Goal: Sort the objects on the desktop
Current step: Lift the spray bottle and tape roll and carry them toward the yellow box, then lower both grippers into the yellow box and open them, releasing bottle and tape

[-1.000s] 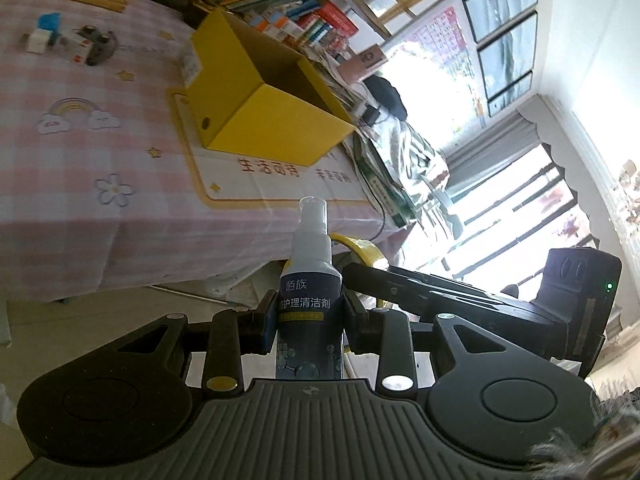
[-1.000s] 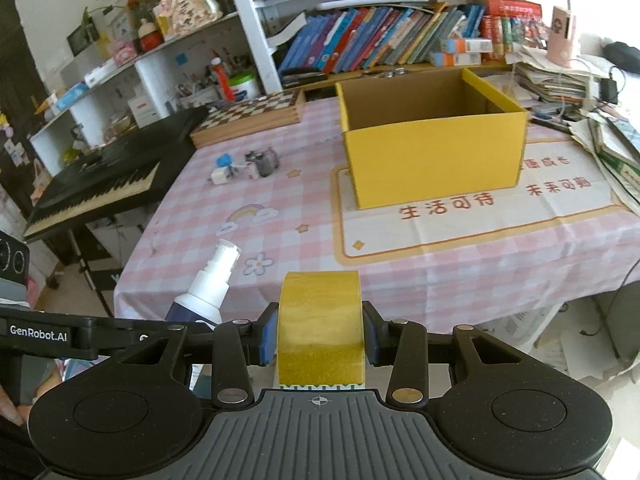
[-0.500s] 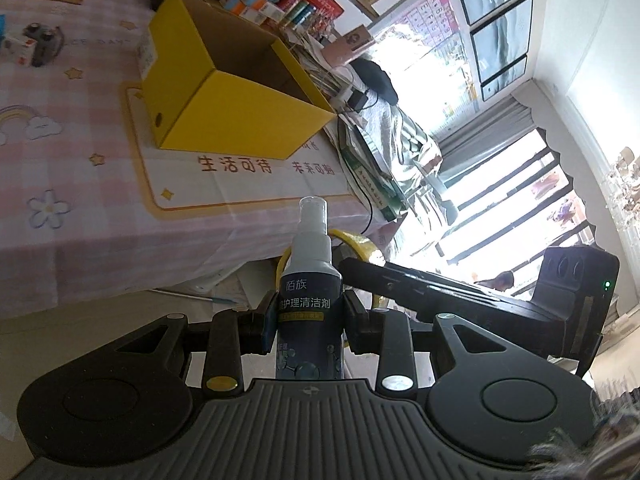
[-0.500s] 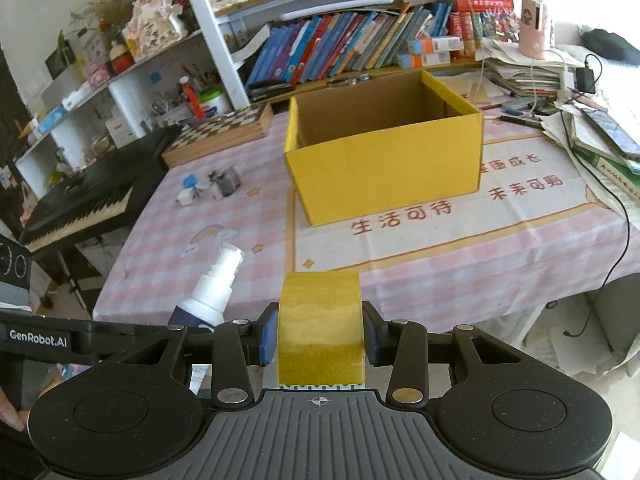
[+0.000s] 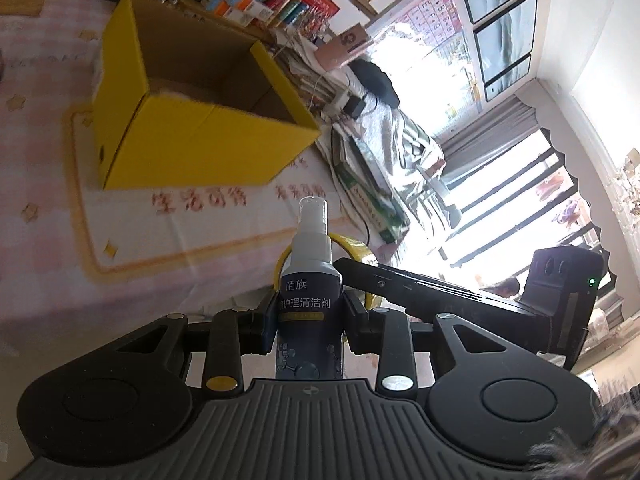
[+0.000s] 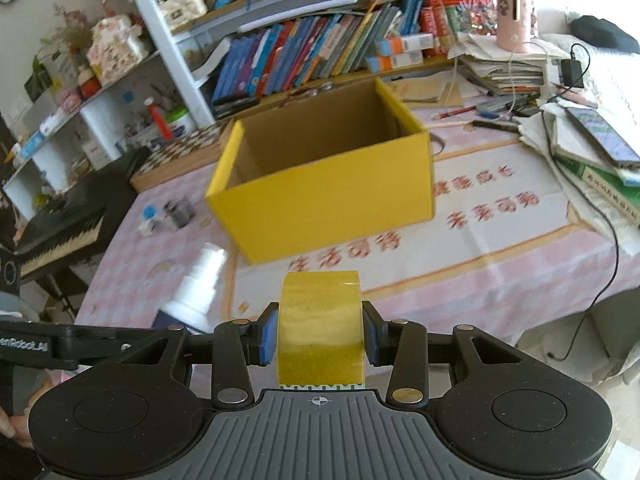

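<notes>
My left gripper (image 5: 310,322) is shut on a dark blue spray bottle (image 5: 309,304) with a white nozzle, held upright over the table's near edge. My right gripper (image 6: 320,334) is shut on a roll of yellow tape (image 6: 320,320), its flat sides between the pads. An open yellow cardboard box (image 6: 324,184) stands ahead on the pink checked tablecloth (image 6: 172,252), and what shows of its inside holds nothing. The same box (image 5: 188,120) lies up and left in the left wrist view. The spray bottle (image 6: 196,292) also shows low left in the right wrist view.
Small objects (image 6: 170,214) lie on the cloth left of the box. A chessboard (image 6: 180,152) and a keyboard (image 6: 60,224) sit further left. Piles of books, papers and cables (image 6: 560,120) crowd the right side of the table. Bookshelves (image 6: 320,52) stand behind.
Both grippers have moved toward the table with their loads, so the yellow box looks larger and nearer in both views. Neither grip has changed.
</notes>
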Action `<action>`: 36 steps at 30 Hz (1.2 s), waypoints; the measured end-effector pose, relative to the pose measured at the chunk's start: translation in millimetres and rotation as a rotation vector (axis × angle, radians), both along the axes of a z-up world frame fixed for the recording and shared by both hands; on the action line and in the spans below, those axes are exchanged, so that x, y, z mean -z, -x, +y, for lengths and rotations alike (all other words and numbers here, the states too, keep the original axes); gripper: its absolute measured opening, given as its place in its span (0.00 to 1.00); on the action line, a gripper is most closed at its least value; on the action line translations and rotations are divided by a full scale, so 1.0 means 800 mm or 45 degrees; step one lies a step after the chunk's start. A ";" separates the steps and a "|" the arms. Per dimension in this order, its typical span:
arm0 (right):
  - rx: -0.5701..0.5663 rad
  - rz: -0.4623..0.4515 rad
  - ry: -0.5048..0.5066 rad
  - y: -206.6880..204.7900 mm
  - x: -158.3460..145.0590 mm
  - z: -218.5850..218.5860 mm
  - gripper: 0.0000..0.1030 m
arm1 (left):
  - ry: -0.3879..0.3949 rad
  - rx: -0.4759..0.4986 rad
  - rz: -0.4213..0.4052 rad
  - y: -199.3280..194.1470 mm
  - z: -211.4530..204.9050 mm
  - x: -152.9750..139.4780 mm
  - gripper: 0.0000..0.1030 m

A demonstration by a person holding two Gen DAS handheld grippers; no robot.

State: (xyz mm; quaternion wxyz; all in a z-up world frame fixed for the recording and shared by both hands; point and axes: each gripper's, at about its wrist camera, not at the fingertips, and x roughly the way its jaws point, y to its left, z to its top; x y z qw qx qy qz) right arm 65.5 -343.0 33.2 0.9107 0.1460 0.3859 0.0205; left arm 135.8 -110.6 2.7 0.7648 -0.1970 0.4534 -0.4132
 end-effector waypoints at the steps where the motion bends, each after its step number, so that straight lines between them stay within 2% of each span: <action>1: -0.004 -0.006 0.002 -0.007 -0.001 -0.008 0.39 | 0.005 -0.011 -0.010 -0.004 -0.004 -0.003 0.29; 5: -0.038 -0.051 0.011 -0.037 -0.009 -0.038 0.39 | 0.030 -0.086 -0.072 -0.029 -0.017 -0.021 0.29; 10: -0.090 -0.177 0.030 -0.085 -0.035 -0.069 0.39 | 0.089 -0.222 -0.161 -0.061 -0.024 -0.050 0.29; 13: -0.153 -0.251 0.049 -0.122 -0.051 -0.076 0.39 | 0.063 -0.283 -0.237 -0.083 -0.030 -0.067 0.29; 17: -0.271 -0.282 0.092 -0.176 -0.059 -0.071 0.39 | -0.056 -0.345 -0.304 -0.124 -0.044 -0.078 0.29; 20: -0.376 -0.248 0.105 -0.226 -0.050 -0.060 0.39 | -0.182 -0.365 -0.330 -0.164 -0.057 -0.075 0.29; 24: -0.502 -0.194 0.218 -0.285 -0.028 -0.039 0.39 | -0.358 -0.377 -0.320 -0.222 -0.079 -0.058 0.30; 27: -0.573 -0.127 0.304 -0.325 -0.005 -0.022 0.39 | -0.494 -0.365 -0.298 -0.254 -0.092 -0.039 0.30; 29: -0.612 -0.062 0.310 -0.347 0.008 -0.017 0.39 | -0.566 -0.339 -0.286 -0.272 -0.101 -0.028 0.30; 32: -0.666 0.010 0.362 -0.373 0.024 -0.007 0.39 | -0.697 -0.296 -0.328 -0.288 -0.116 -0.020 0.29; 36: -0.716 0.034 0.442 -0.393 0.035 0.001 0.39 | -0.787 -0.271 -0.323 -0.305 -0.125 -0.013 0.30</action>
